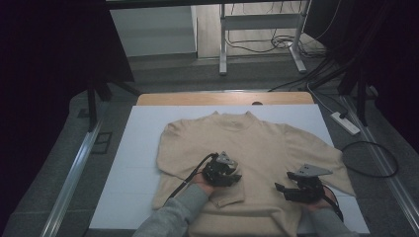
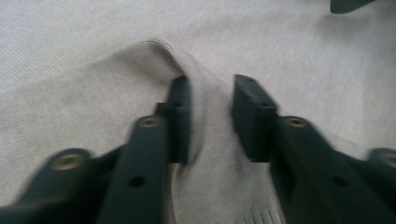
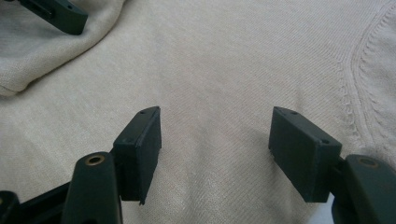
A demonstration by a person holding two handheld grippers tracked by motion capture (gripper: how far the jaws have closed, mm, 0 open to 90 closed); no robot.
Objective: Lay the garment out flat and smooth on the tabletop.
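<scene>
A beige sweater point(image 1: 262, 140) lies flat, front up, on a white board point(image 1: 136, 153). Its left sleeve point(image 1: 228, 193) is folded in across the body. My left gripper point(image 1: 236, 177) rests on that sleeve. In the left gripper view the jaws point(image 2: 210, 105) stand narrow around a raised fold of the sleeve point(image 2: 205, 88), the pads against the cloth. My right gripper point(image 1: 282, 189) sits low over the sweater's right side, open, its pads point(image 3: 140, 149) wide apart over bare knit point(image 3: 219, 70) with nothing between them. The right gripper view has the folded sleeve point(image 3: 32, 51) at its upper left.
The board lies on a wooden table point(image 1: 222, 98). A white power strip point(image 1: 346, 123) and a looped black cable point(image 1: 370, 160) lie on the floor to the right. A metal desk frame point(image 1: 223, 49) stands behind. A grey sleeve point(image 1: 173, 217) enters at the bottom.
</scene>
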